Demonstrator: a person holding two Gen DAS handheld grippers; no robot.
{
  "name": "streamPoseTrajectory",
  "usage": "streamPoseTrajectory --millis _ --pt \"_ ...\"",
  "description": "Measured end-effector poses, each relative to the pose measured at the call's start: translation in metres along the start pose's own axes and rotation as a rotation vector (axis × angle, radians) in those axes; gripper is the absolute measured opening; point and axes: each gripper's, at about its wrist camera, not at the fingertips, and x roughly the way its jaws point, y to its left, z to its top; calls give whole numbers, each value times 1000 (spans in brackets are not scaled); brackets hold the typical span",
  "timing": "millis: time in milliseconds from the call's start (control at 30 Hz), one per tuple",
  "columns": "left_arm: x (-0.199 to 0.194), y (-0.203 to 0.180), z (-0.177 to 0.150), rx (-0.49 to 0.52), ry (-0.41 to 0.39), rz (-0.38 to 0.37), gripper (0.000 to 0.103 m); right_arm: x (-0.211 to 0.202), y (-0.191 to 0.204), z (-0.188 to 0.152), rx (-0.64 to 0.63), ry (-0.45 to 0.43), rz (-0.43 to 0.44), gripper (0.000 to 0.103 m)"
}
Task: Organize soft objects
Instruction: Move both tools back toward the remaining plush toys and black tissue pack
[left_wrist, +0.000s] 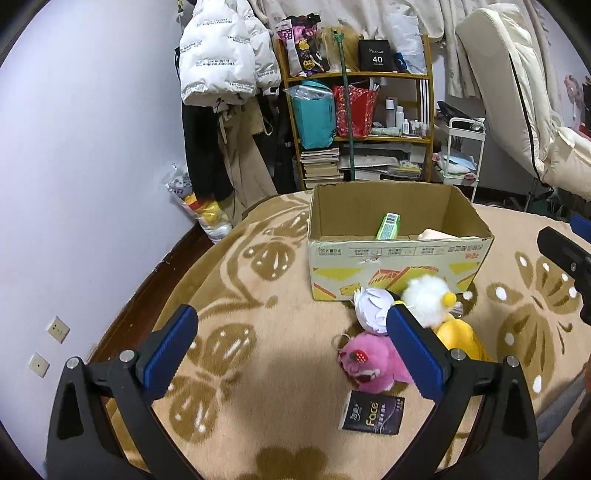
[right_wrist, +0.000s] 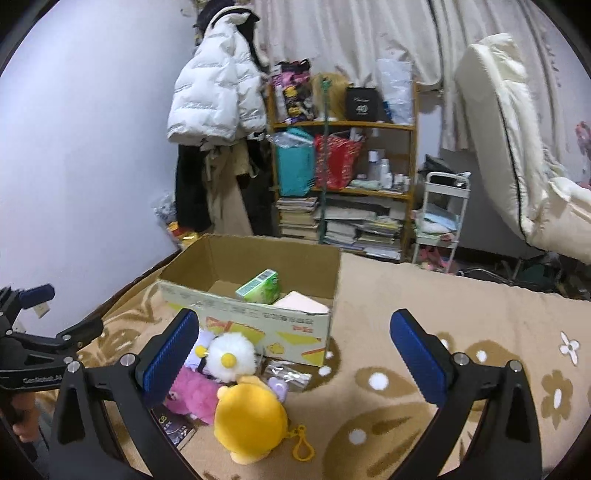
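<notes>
An open cardboard box (left_wrist: 399, 262) (right_wrist: 258, 325) stands on the patterned rug and holds a green tissue pack (left_wrist: 388, 226) (right_wrist: 259, 286) and a pale pink soft item (right_wrist: 303, 303). In front of it lie a pink plush (left_wrist: 371, 360) (right_wrist: 194, 395), a white fluffy plush (left_wrist: 428, 297) (right_wrist: 231, 356), a yellow plush (left_wrist: 460, 338) (right_wrist: 251, 421) and a lilac-and-white plush (left_wrist: 371, 308). A dark tissue pack (left_wrist: 373, 411) lies nearest. My left gripper (left_wrist: 291, 350) is open and empty above the rug, left of the plush pile. My right gripper (right_wrist: 293, 354) is open and empty above the pile.
A wooden shelf (left_wrist: 354, 107) with bags, books and bottles stands behind the box, with hanging coats (left_wrist: 221, 66) to its left. A white trolley (left_wrist: 461, 155) and a folded mattress (right_wrist: 517, 147) are at the right. A small clear bag (right_wrist: 290, 374) lies by the box.
</notes>
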Motion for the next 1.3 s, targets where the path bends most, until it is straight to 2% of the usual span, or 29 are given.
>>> streamPoseTrajectory --millis 367,800,1300 --pt "2 -1 -9 23 63 2 101 -7 -5 -8 32 48 -1 103" --pt "38 -6 -20 18 184 -31 101 24 -2 -24 24 175 13 103" --pt "79 -25 -39 71 374 -130 101 65 -7 -46 94 355 67 103"
